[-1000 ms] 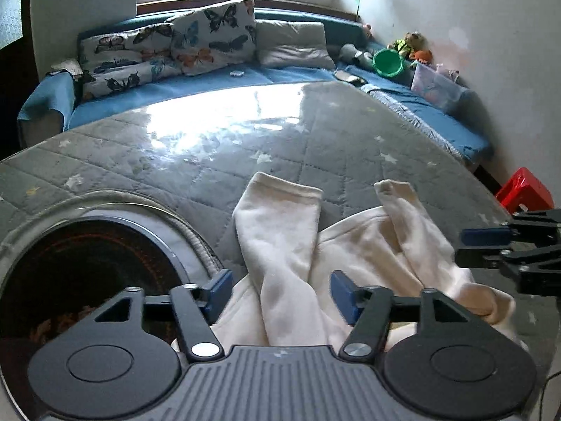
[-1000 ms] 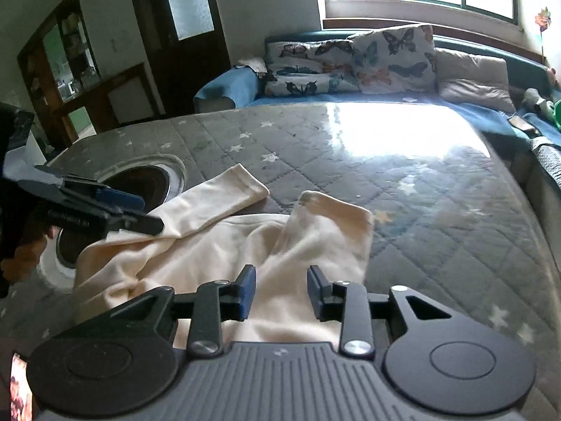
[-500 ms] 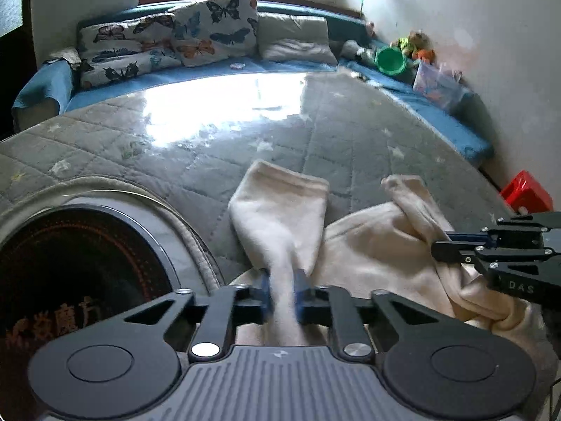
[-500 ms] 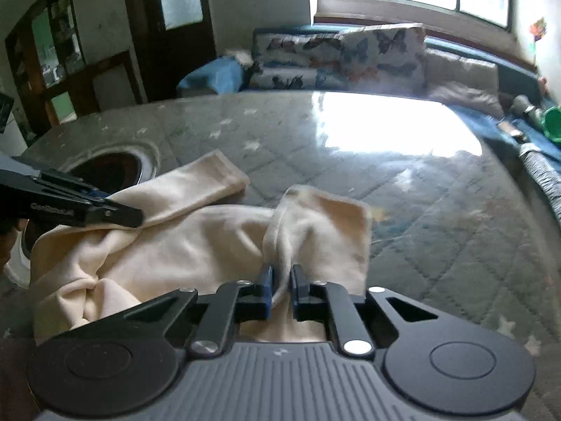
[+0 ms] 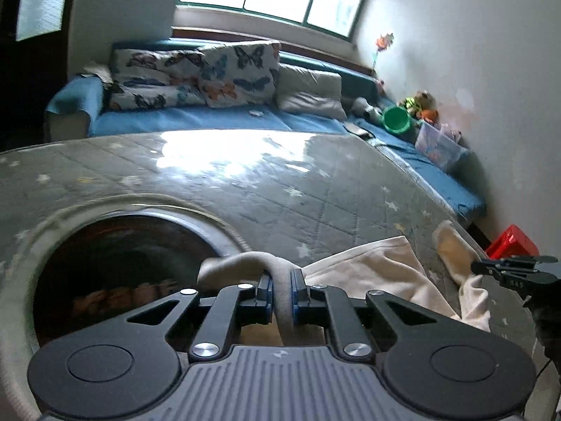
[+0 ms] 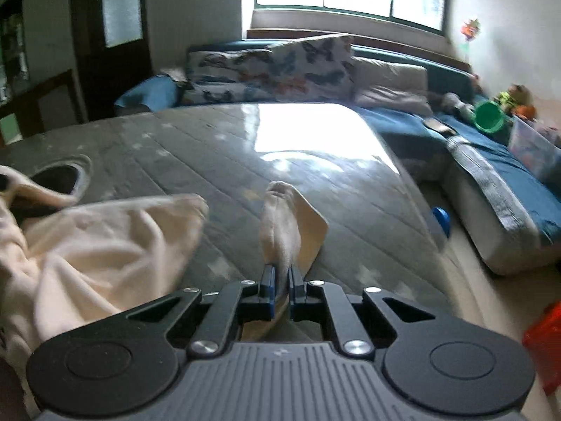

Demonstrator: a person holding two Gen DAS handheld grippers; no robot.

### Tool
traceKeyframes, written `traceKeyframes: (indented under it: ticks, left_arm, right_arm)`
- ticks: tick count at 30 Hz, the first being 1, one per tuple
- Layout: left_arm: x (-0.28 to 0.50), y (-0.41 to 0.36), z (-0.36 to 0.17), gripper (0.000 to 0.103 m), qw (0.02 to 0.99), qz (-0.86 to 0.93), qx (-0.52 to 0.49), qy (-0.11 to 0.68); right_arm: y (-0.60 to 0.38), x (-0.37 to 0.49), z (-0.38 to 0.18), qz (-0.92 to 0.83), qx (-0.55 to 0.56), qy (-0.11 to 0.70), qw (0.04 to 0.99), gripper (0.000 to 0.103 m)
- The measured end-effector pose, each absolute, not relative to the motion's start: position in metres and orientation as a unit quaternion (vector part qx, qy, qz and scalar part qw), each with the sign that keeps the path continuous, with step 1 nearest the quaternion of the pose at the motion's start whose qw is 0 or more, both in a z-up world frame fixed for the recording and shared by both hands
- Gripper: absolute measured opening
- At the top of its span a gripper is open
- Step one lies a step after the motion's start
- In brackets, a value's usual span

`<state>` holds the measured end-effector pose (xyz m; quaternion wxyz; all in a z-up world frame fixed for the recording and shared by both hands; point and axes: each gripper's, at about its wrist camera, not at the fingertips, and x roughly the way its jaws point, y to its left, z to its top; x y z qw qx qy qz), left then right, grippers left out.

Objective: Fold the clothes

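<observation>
A cream sweatshirt (image 5: 378, 266) lies on the grey quilted mattress (image 5: 245, 182). My left gripper (image 5: 281, 289) is shut on one cream sleeve (image 5: 245, 263), lifted above the round hole (image 5: 119, 266). My right gripper (image 6: 280, 287) is shut on the other sleeve (image 6: 284, 224), whose cuff stands up ahead of the fingers. The sweatshirt body (image 6: 94, 245) bunches at the left of the right wrist view. The right gripper (image 5: 505, 268) also shows at the right edge of the left wrist view, beside that sleeve (image 5: 452, 245).
A blue sofa (image 5: 196, 119) with butterfly pillows (image 5: 238, 77) runs along the far wall under the window. A green bowl (image 5: 396, 121), toys and a clear box (image 5: 441, 147) sit at the right. A red stool (image 5: 512, 245) stands past the mattress edge.
Both grippers stayed shut on the sleeves and lifted and pulled them apart. The sweatshirt has stretched out between them; the left moved over the hole, the right toward the mattress's right edge.
</observation>
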<state>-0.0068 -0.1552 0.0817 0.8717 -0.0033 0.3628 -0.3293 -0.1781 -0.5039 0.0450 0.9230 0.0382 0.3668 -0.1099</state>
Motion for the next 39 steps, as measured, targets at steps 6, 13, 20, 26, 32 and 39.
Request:
traceKeyframes:
  ticks: [6,13,20,26,32,39]
  left_arm:
    - [-0.04,-0.116,0.086,0.011,0.88,-0.304,-0.011,0.365]
    - [-0.059,-0.074,0.065,0.011,0.877,-0.258,-0.017,0.405]
    - [-0.07,-0.045,0.047,0.011,0.87,-0.221,-0.023,0.44]
    - [-0.072,-0.031,0.044,0.014,0.867,-0.199,-0.036,0.456]
    - [-0.077,-0.029,0.049,0.029,0.871,-0.199,-0.012,0.449]
    - [-0.078,-0.028,0.06,0.044,0.88,-0.198,0.008,0.433]
  right_arm:
    - [-0.513,-0.202,0.034,-0.137,0.046,0.387,0.91,0.006]
    - [-0.511,-0.203,0.032,-0.134,0.043,0.395,0.908,0.007]
    - [-0.495,-0.203,0.036,-0.107,0.023,0.407,0.907,0.01]
    - [-0.486,-0.2,0.035,-0.095,0.017,0.411,0.906,0.012]
    - [-0.483,-0.199,0.038,-0.094,0.01,0.411,0.907,0.012]
    - [-0.485,-0.207,0.06,-0.096,0.011,0.386,0.918,0.016]
